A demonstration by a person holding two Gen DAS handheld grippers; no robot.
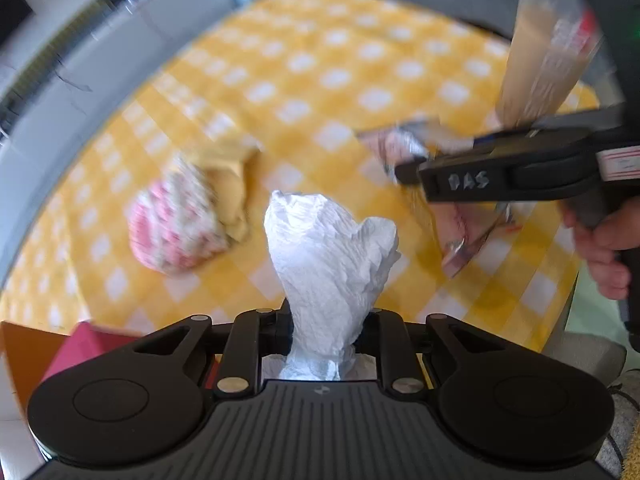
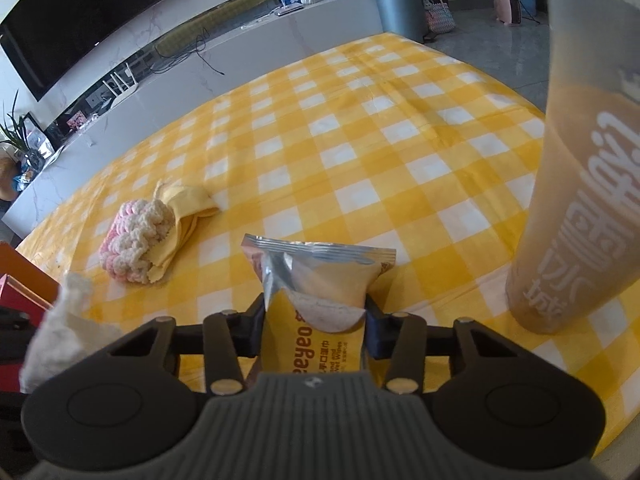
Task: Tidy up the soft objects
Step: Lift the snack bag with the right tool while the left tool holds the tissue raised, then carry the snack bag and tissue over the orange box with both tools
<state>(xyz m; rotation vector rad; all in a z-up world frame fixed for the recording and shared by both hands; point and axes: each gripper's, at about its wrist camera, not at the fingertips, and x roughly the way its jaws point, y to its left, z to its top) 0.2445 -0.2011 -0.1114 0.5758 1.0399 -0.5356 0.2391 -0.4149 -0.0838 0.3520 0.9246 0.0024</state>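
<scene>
Here, tissue pinched (upright) in left gripper.

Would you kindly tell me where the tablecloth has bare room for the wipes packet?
The far checked tablecloth is bare, as is the stretch between the knitted bundle and the tall beige cup. It is crowded near the red box and the tissue.

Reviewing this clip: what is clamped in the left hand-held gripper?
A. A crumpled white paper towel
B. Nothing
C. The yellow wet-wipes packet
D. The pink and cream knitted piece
A: in the left wrist view the left hand-held gripper pinches a crumpled white paper towel, while the knitted piece lies on the checked tablecloth.
</scene>
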